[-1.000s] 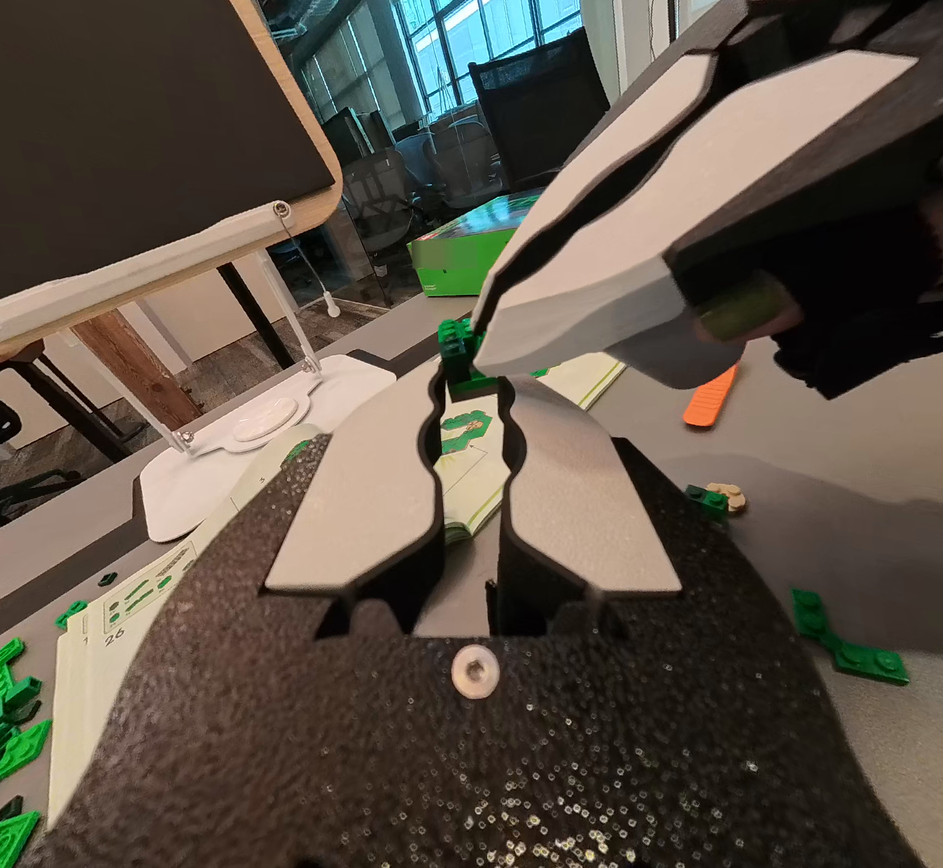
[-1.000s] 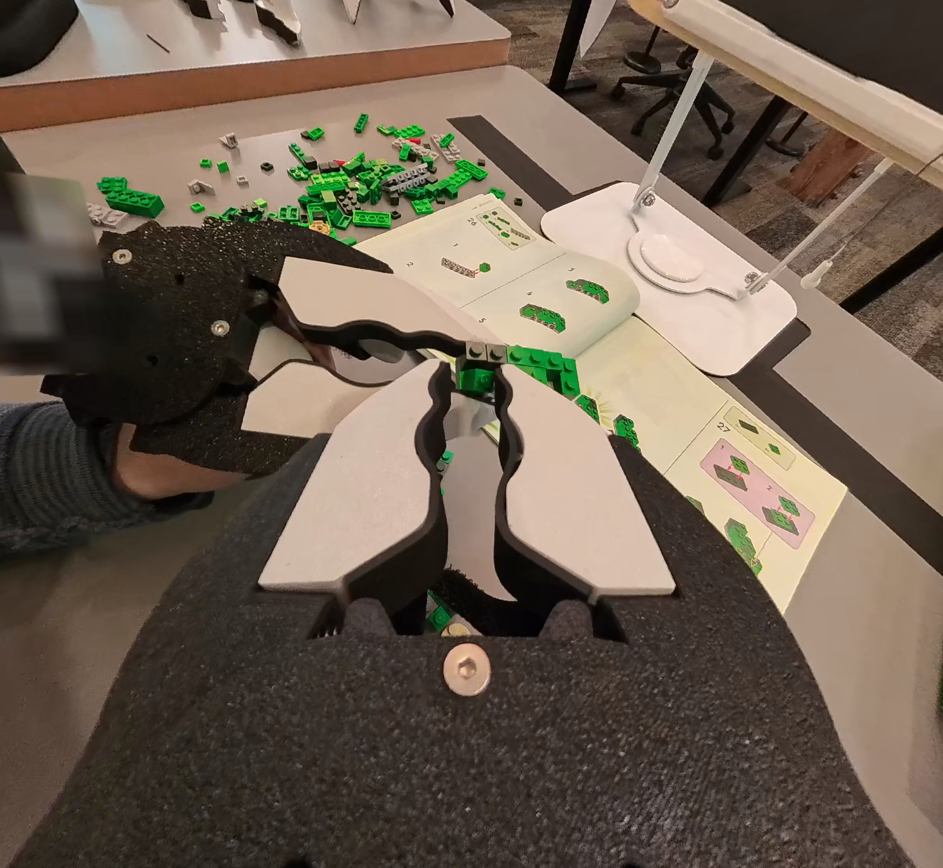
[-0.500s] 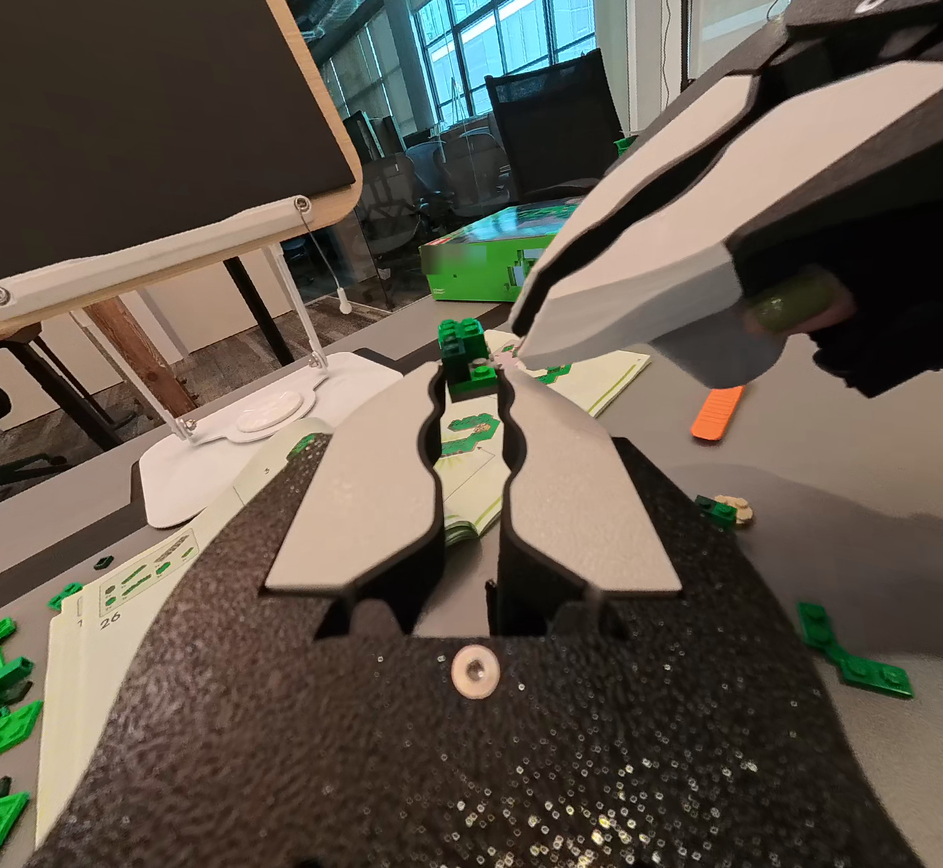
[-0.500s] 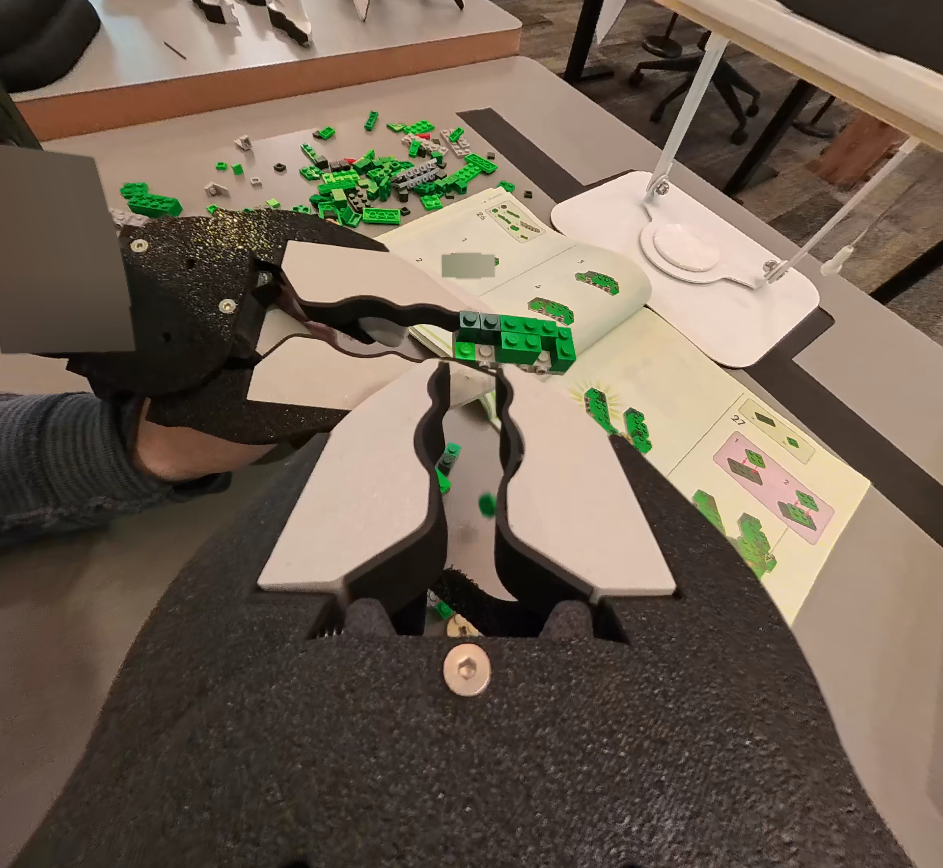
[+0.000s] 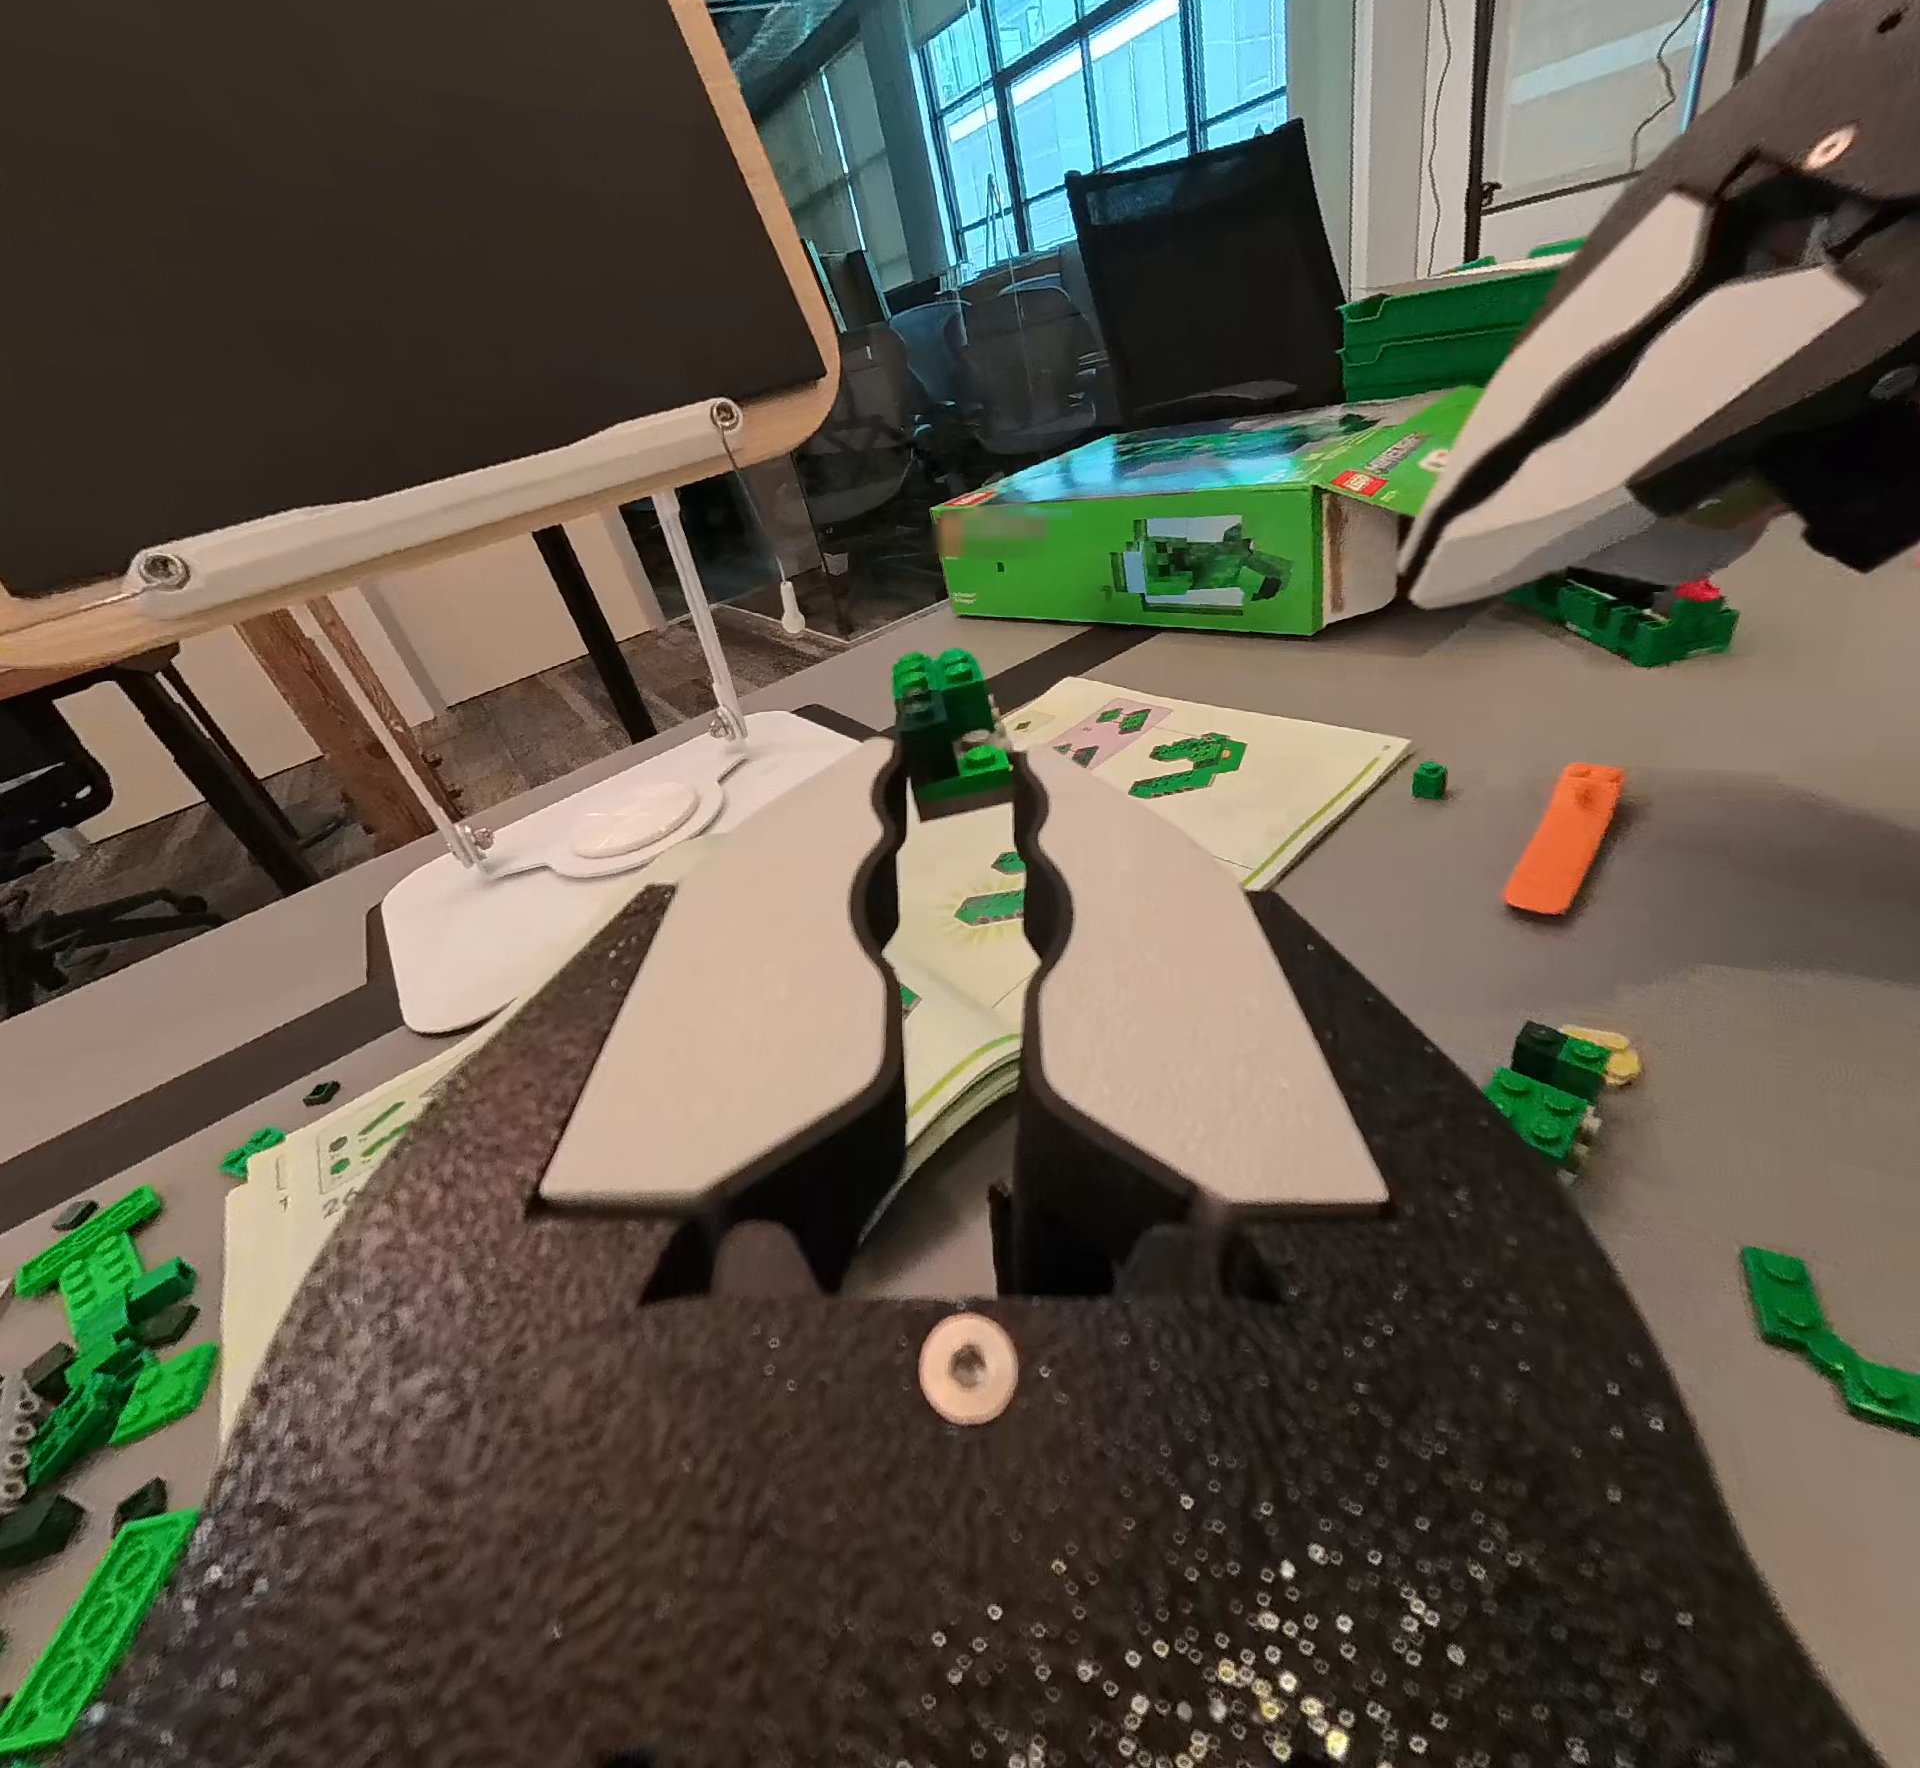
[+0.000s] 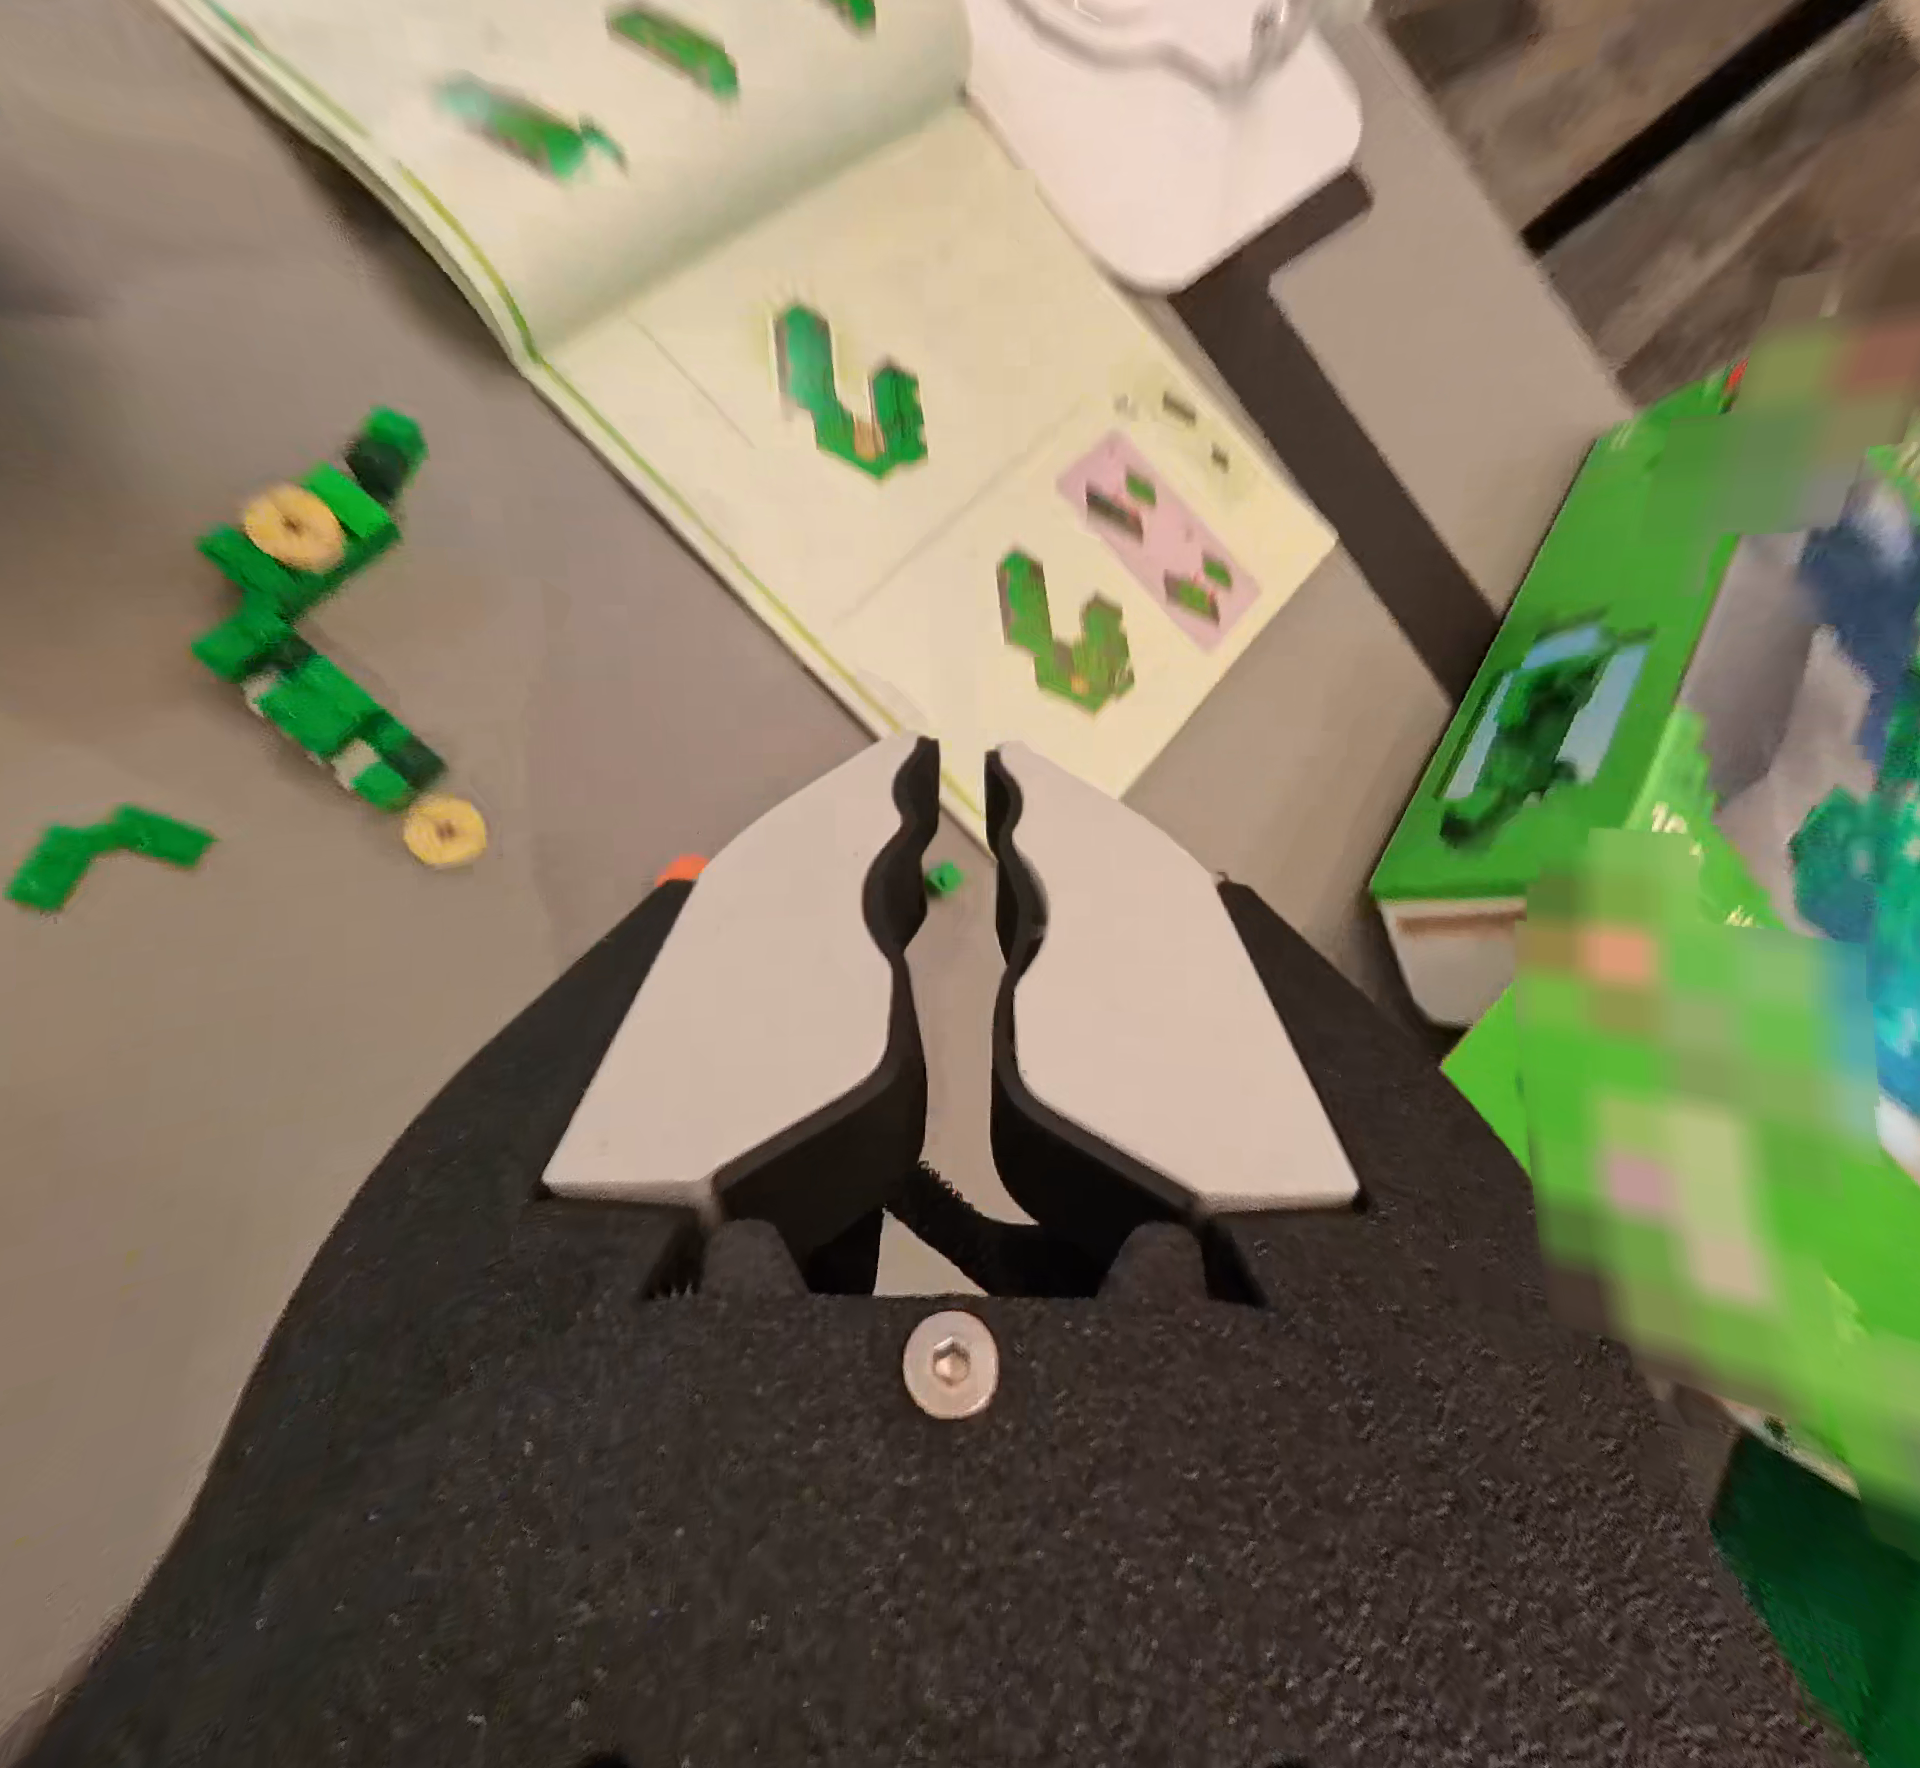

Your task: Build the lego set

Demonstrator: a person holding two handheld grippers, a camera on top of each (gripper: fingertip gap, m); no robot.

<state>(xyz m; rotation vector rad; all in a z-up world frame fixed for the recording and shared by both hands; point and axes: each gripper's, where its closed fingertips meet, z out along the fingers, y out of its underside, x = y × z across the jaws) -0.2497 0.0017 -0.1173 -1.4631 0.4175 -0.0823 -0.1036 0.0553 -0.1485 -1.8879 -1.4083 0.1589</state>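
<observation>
My left gripper (image 5: 956,768) is shut on a small green brick assembly (image 5: 948,721) and holds it upright above the open instruction booklet (image 5: 1226,773). My right gripper (image 6: 961,760) is shut with nothing in it; in the left wrist view it (image 5: 1425,575) hangs far right, in front of the green set box (image 5: 1132,555). A single small green brick (image 5: 1429,780) lies by the booklet's edge and shows between the right fingers (image 6: 942,879). A green sub-build with tan round pieces (image 6: 301,638) lies on the table. The right wrist view is motion-blurred.
An orange brick separator (image 5: 1558,840) lies right of the booklet. A green angled plate (image 5: 1829,1344) lies at right and loose green pieces (image 5: 94,1323) at left. The white stand base (image 5: 582,845) carries a dark board (image 5: 364,160). Another green build (image 5: 1621,622) sits by the box (image 6: 1538,700). Some 15 centimeters of space lies between my two pairs of fingers. The orange brick separator (image 5: 1558,840) lies around 8 centimeters away from my right fingertips.
My right gripper came off the assembly and swung away right toward the box, empty. A small green brick fell to the table. My left gripper kept hold of the assembly.
</observation>
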